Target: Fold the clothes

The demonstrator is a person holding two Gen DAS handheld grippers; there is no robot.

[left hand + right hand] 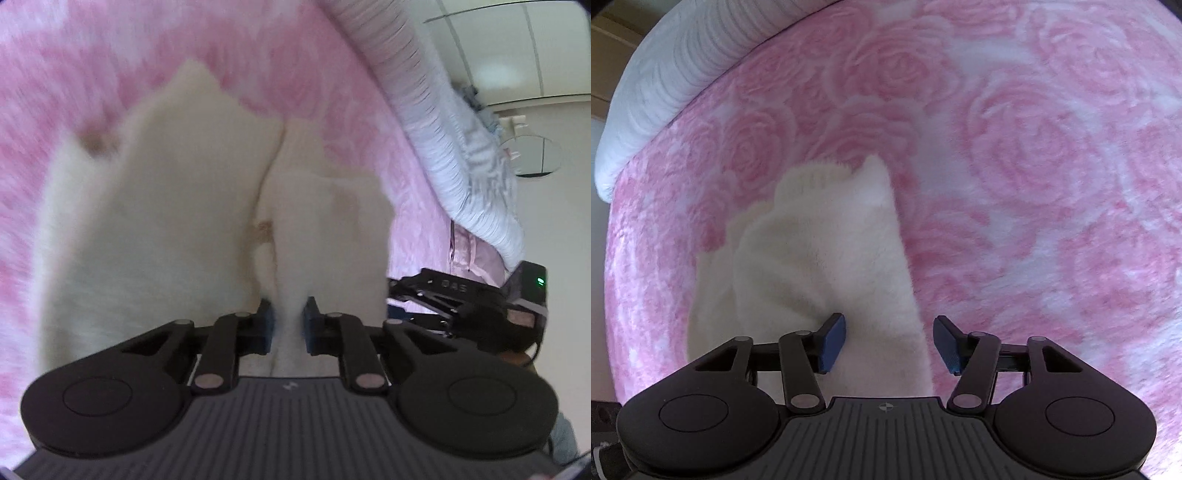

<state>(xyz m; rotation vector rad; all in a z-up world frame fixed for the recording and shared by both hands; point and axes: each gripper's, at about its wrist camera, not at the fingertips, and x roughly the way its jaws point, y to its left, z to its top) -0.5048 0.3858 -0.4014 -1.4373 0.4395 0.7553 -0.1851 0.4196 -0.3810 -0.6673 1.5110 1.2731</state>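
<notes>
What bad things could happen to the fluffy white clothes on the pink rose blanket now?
1. The left gripper pinches only a thin bunch of the white garment, so it might slip out when pulled.
2. The right gripper is open over the garment's edge, so only one side is held and the fold on the pink blanket may come out crooked.

The supporting surface was a bed covered by a plush pink blanket (1015, 155) with a raised rose pattern. A fluffy cream-white garment (820, 258) lay directly on the blanket, bunched and partly folded over itself, with a ribbed hem visible at its far end. A white ribbed pillow (676, 62) rested along the blanket's far edge, touching it
</notes>
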